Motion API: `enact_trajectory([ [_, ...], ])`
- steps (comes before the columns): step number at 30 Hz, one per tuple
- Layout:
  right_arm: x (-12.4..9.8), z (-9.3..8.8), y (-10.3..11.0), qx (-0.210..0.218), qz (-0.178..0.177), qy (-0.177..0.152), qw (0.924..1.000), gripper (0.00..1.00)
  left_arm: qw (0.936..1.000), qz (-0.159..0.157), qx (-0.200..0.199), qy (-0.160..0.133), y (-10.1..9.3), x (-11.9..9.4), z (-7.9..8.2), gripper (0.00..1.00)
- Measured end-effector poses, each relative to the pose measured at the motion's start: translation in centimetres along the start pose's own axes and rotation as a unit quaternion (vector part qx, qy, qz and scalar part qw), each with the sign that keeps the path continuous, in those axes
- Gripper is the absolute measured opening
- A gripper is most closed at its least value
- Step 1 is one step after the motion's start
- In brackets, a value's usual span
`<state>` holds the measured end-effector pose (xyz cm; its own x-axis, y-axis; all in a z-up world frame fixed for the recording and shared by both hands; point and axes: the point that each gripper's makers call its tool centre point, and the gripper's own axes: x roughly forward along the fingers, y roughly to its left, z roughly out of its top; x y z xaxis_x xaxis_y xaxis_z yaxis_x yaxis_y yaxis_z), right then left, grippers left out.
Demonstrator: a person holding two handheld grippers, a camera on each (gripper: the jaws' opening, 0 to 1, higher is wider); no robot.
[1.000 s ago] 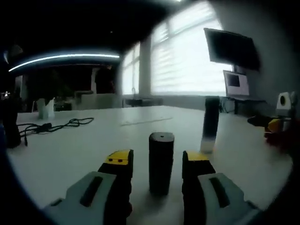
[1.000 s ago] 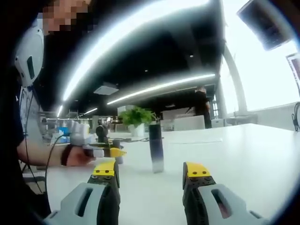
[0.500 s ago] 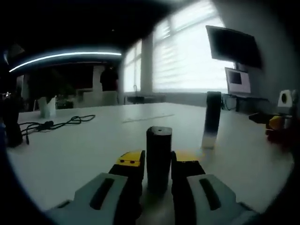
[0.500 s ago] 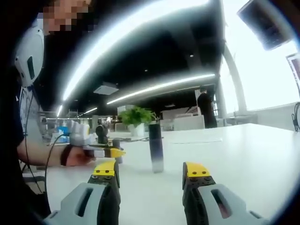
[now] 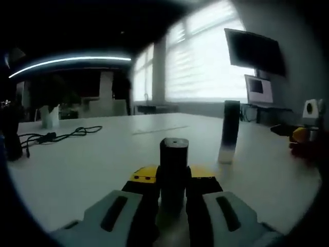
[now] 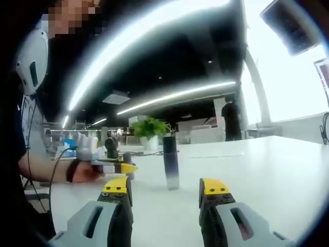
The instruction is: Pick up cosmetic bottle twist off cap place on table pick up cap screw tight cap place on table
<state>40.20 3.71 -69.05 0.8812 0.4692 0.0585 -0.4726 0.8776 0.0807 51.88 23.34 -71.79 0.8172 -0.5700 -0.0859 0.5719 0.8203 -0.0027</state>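
- Cap [image 5: 174, 172] first: we see the dark cylinder, a small hole in its flat top, standing upright on the white table [image 5: 92, 164] in the left gripper view, right between our jaws.
- Left gripper [image 5: 174, 186] is clamped on it, both yellow-tipped jaws pressing the cap's sides low down (no gap showing on either side).
- Cosmetic bottle [image 5: 227, 132] stands upright beyond and to the right, well apart from the cap, dark above and pale at the base.
- Over in the right gripper view we catch that same tall bottle [image 6: 171, 162] ahead, standing free on the table between and past the jaws.
- Right gripper [image 6: 166, 186] has its jaws spread wide with nothing between them, hovering low above the tabletop.
- Left of the bottle in that view, the person's hand [image 6: 82, 171] holds the other gripper down at the table.
- Black cable [image 5: 56, 137] lies coiled on the table's far left side, and a green plant [image 6: 149, 128] sits in the background.
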Motion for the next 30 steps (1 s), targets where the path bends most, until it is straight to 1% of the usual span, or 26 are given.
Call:
enact_trajectory([
  [3,0.0,0.0,0.0,0.000,-0.001,-0.001,1.0000,0.44,0.9999,-0.010,-0.007,-0.012,-0.4,-0.1,0.5,0.09],
  [5,0.0,0.0,-0.1,0.000,-0.002,-0.001,1.0000,0.44,0.9991,-0.013,-0.020,-0.034,-0.5,-0.3,1.4,0.09],
  [7,0.0,0.0,-0.1,-0.001,-0.002,-0.001,1.0000,0.44,0.9991,-0.013,-0.022,-0.033,-0.5,-0.4,1.4,0.09],
  [9,0.0,0.0,-0.1,0.000,-0.002,-0.001,1.0000,0.44,0.9990,-0.022,-0.018,-0.034,-1.0,-0.5,1.5,0.09],
  [11,0.0,0.0,-0.1,-0.001,-0.002,-0.001,1.0000,0.44,0.9983,-0.039,-0.013,-0.040,-1.9,-0.7,1.9,0.09],
  [13,0.0,0.0,0.0,-0.001,-0.002,-0.001,1.0000,0.44,0.9977,-0.049,-0.008,-0.045,-2.5,-1.0,2.2,0.09],
  [14,0.0,0.0,0.0,-0.002,-0.002,-0.001,1.0000,0.44,0.9970,-0.061,-0.006,-0.048,-3.0,-1.1,2.4,0.09],
  [16,0.0,0.0,0.0,-0.002,-0.002,-0.001,1.0000,0.44,0.9961,-0.070,-0.004,-0.053,-3.6,-1.4,2.9,0.09],
  [17,0.0,0.0,-0.1,-0.002,-0.003,-0.002,1.0000,0.44,0.9948,-0.087,-0.008,-0.052,-4.3,-1.8,3.2,0.09],
  [19,0.0,0.1,-0.1,-0.001,-0.004,-0.003,1.0000,0.44,0.9946,-0.089,-0.006,-0.052,-4.6,-2.0,3.4,0.09],
  [22,-0.1,0.1,-0.2,0.000,-0.005,-0.004,1.0000,0.44,0.9925,-0.106,-0.003,-0.060,-5.5,-2.6,3.8,0.09],
  [26,-0.1,0.1,-0.1,-0.002,-0.004,-0.003,1.0000,0.44,0.9871,-0.139,-0.002,-0.080,-6.9,-3.4,3.9,0.09],
  [27,-0.1,0.1,-0.1,-0.002,-0.003,-0.003,1.0000,0.43,0.9865,-0.141,0.000,-0.082,-7.2,-3.6,3.9,0.09],
  [30,-0.1,0.1,-0.1,-0.003,-0.004,-0.002,1.0000,0.42,0.9837,-0.162,0.007,-0.079,-8.2,-4.0,3.6,0.09],
])
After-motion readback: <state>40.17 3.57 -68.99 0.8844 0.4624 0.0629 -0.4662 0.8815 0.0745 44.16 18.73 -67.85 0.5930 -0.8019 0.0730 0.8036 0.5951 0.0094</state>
